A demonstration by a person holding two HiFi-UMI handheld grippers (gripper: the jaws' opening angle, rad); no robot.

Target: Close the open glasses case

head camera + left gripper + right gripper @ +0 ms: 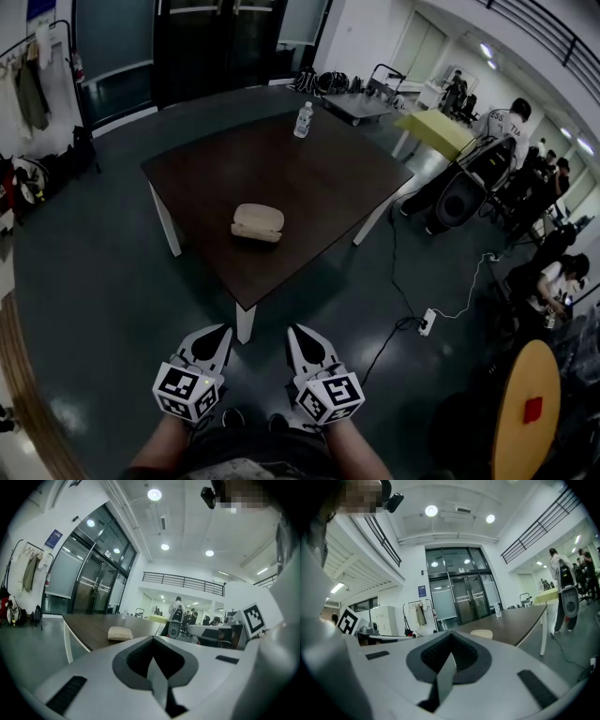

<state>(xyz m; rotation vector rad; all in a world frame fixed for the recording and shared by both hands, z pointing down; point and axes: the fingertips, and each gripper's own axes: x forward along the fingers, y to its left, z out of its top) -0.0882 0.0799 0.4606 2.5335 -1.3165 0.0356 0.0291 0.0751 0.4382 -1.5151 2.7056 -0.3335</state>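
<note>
A beige glasses case lies near the middle of the dark brown table; from here I cannot tell how far its lid stands open. It also shows small on the table top in the left gripper view, case, and in the right gripper view, case. My left gripper and right gripper hang side by side low in the head view, over the floor short of the table's near corner. Both have their jaws pressed together with nothing between them, left gripper, right gripper.
A water bottle stands at the table's far edge. Right of the table are a black speaker, a yellow table, seated people, and a power strip with cables on the floor. A round wooden table is at lower right, a coat rack far left.
</note>
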